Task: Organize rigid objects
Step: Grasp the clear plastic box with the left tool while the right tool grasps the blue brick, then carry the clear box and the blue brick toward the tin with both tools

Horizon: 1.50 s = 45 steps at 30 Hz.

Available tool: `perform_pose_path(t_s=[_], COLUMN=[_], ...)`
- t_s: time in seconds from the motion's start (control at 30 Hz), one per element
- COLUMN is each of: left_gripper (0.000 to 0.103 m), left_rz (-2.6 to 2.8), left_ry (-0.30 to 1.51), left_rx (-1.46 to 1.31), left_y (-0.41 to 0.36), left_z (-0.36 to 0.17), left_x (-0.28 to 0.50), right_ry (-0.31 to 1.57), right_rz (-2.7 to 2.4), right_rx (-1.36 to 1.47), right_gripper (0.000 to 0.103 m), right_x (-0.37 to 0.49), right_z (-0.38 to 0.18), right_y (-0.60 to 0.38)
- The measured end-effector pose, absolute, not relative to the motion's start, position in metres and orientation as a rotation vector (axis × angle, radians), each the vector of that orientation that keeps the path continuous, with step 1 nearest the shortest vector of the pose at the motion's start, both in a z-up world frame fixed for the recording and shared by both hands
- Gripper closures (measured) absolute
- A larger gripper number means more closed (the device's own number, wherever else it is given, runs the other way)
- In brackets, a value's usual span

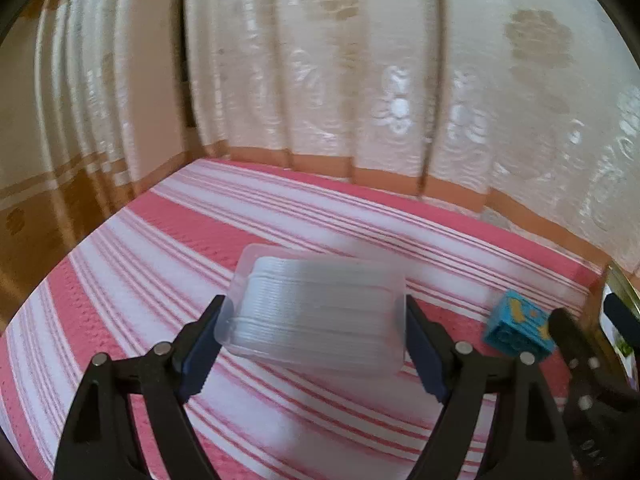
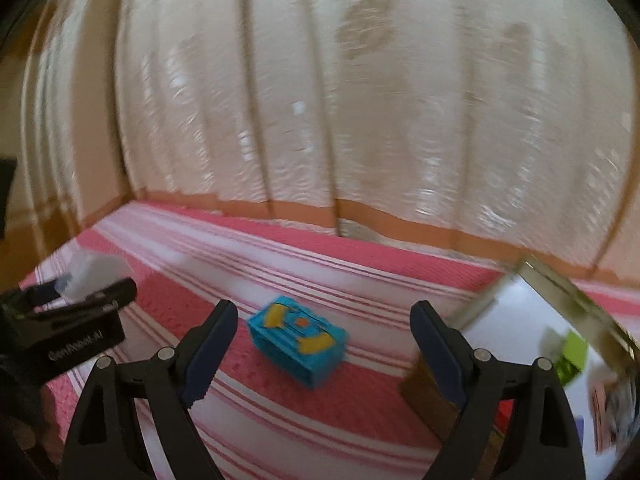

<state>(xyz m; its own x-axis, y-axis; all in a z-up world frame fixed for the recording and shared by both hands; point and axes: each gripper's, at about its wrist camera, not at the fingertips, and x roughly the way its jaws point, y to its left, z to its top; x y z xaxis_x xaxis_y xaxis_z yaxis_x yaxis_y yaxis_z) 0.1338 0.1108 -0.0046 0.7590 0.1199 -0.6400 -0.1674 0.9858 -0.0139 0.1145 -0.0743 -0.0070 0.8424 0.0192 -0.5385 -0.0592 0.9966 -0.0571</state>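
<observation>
A clear plastic box [image 1: 320, 312] lies on the pink-and-white striped cloth [image 1: 200, 240], between the fingers of my left gripper [image 1: 316, 312]. The jaws stand wide, and I cannot tell whether the pads touch the box. A blue toy block with yellow marks [image 2: 298, 346] lies on the cloth [image 2: 280, 412] just ahead of my open, empty right gripper [image 2: 324, 320]. The block also shows in the left wrist view [image 1: 518, 326], with the right gripper [image 1: 580, 320] beside it. The left gripper [image 2: 80, 300] and the clear box [image 2: 92, 270] show at the left of the right wrist view.
A gold-rimmed box [image 2: 560, 280] with a white inside holds several small items, among them a green one [image 2: 570, 354], at the right. Its rim shows in the left wrist view [image 1: 618, 280]. A patterned curtain [image 1: 360, 80] hangs behind the table's far edge.
</observation>
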Motion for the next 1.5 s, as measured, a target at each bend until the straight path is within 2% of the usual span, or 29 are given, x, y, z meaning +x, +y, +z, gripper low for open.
perform_pose_path(t_s=[0.27,0.4,0.67,0.73,0.8,1.1,1.5], left_gripper=[0.019,0.019,0.019,0.019,0.019,0.019,0.019], left_rz=[0.24,0.238,0.231,0.226,0.224,0.213,0.189], left_ry=[0.698,0.704,0.711,0.715,0.718,0.733,0.723], left_rx=[-0.107,-0.104,-0.099,-0.097,-0.098,-0.086,-0.024], left_y=[0.128,0.126,0.124,0.123,0.123,0.118,0.095], left_z=[-0.006,-0.008,-0.007,-0.008,-0.008,-0.014,-0.021], left_x=[0.134,0.133,0.134,0.134,0.134,0.136,0.135], right_ry=[0.722,0.816,0.888,0.888,0.896,0.887,0.745], right_rz=[0.126,0.15,0.12,0.124,0.158,0.136,0.003], right_rx=[-0.124,-0.148,-0.145,-0.143,-0.126,-0.088,-0.046], right_gripper=[0.016,0.032,0.032,0.037,0.057,0.058,0.058], right_x=[0.16,0.179,0.193,0.191,0.189,0.167,0.111], right_z=[-0.028,-0.041,-0.052,-0.052,-0.052,-0.05,-0.024], right_y=[-0.06,-0.054,-0.06,-0.06,-0.059,-0.056,-0.065])
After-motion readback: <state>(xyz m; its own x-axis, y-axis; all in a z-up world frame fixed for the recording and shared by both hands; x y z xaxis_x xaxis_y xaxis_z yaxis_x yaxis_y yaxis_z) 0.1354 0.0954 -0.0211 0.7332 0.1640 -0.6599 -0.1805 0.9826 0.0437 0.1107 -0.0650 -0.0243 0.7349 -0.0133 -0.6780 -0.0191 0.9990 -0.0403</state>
